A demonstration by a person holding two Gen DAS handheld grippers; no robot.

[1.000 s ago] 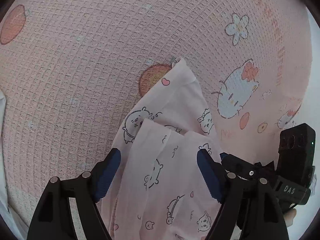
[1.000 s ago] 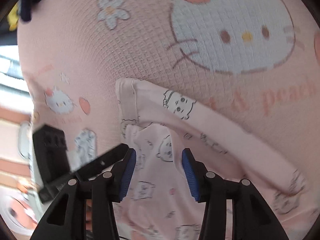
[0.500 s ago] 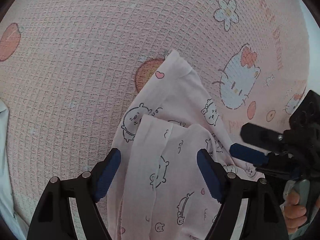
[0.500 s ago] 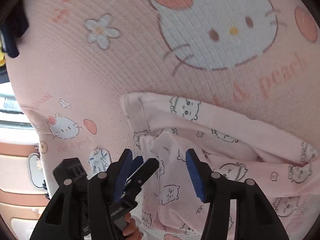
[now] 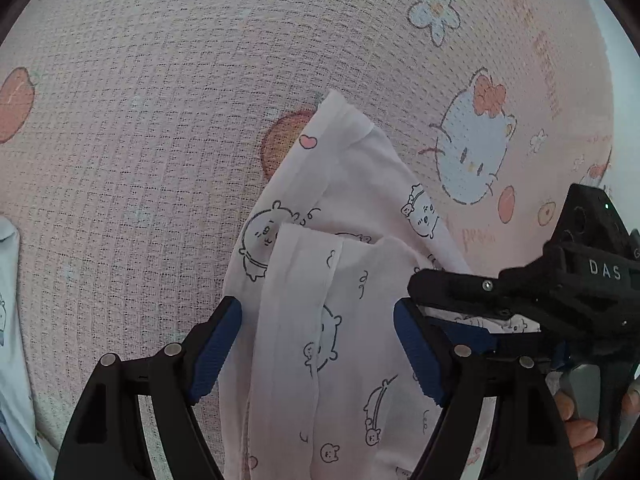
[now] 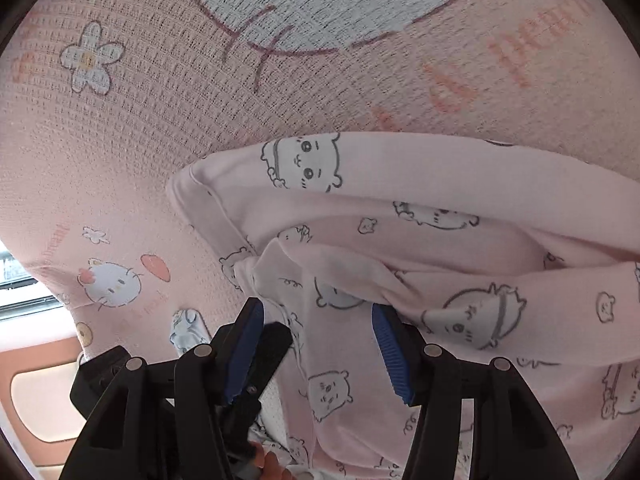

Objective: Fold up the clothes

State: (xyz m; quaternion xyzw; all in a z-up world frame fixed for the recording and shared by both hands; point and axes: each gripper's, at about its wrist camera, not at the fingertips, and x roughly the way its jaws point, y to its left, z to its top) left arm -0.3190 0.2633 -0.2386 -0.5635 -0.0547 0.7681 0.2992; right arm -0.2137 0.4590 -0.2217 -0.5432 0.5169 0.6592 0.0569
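so i've got both grippers over this pale pink garment (image 5: 352,216) with little bear doodles on it, and it's lying bunched up on a pink waffle blanket (image 5: 140,140) with cartoon cat faces, flowers and peaches printed all over. my left gripper (image 5: 318,344) is spread wide, blue pads well apart, and a folded strip of the garment runs up between them without either pad pressing on it as far as i can see. my right gripper (image 6: 318,344) is spread too, same deal, the cloth passes between the pads but nothing's pinched. in the left wrist view the right gripper comes in from the right edge, its black finger lying over the garment right beside my left one's right pad, and a hand (image 5: 580,432) is wrapped round its handle. from the right wrist view a sleeve-like part of the garment stretches across to the right. there's a bit of white cloth (image 5: 10,320) at the far left edge of the blanket.
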